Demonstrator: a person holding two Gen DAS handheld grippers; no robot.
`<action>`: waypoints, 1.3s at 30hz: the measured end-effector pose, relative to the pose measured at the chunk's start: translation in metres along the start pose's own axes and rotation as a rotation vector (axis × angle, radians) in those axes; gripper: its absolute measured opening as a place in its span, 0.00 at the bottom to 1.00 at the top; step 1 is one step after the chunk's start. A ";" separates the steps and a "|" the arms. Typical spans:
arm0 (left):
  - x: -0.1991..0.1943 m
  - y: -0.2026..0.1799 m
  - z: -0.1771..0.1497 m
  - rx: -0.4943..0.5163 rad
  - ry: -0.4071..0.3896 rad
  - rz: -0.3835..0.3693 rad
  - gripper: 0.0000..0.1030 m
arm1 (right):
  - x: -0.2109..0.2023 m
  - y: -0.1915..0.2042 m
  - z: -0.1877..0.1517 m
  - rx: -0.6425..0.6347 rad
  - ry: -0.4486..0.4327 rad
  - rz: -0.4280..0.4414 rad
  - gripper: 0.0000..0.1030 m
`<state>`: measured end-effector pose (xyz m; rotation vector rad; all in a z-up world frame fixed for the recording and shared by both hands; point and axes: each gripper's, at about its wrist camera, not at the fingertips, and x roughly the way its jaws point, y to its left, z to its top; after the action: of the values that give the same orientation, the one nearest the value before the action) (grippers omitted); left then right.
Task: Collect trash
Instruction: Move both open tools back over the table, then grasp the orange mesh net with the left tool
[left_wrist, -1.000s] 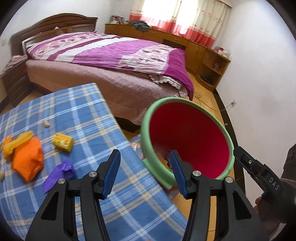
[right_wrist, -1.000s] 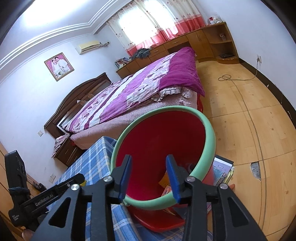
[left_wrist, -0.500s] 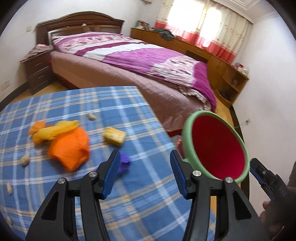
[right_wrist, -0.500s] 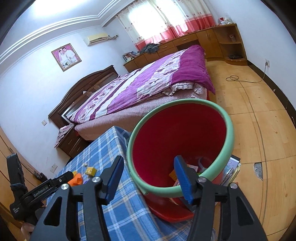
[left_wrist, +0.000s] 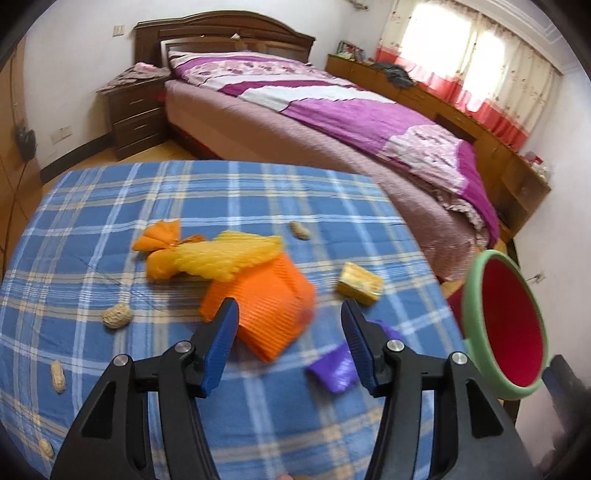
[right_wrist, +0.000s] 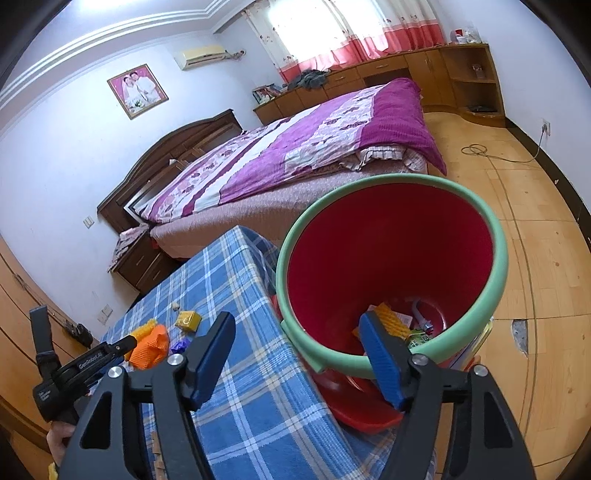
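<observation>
the left wrist camera looks forward and down along its fingers from close above the near edge of the table (left_wrist: 110, 206), facing across the checked cloth toward the bed (left_wrist: 332, 122) and the far wall. the bin (left_wrist: 476, 295) sits at its right margin, past the table's right edge. the right wrist camera is rolled sideways, so the room leans; it looks from near the table's right edge (right_wrist: 236, 280) straight into the bin's (right_wrist: 498, 258) mouth at close range, with the floor beyond. both views share the table's right edge, the bin, the orange paper (left_wrist: 266, 306) (right_wrist: 149, 345) and the bed (right_wrist: 295, 155).
</observation>
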<state>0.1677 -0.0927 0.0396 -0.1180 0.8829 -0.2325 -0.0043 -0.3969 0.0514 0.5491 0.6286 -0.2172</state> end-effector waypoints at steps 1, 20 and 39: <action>0.004 0.002 0.001 -0.003 0.007 0.010 0.56 | 0.001 0.000 0.000 -0.002 0.004 -0.003 0.72; 0.053 0.013 0.000 -0.008 0.073 0.101 0.56 | 0.024 0.016 -0.005 -0.039 0.063 -0.012 0.72; 0.008 0.033 -0.022 -0.051 0.050 -0.003 0.19 | 0.022 0.051 -0.016 -0.104 0.088 0.038 0.72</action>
<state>0.1604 -0.0626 0.0127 -0.1614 0.9387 -0.2164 0.0228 -0.3462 0.0481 0.4724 0.7104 -0.1240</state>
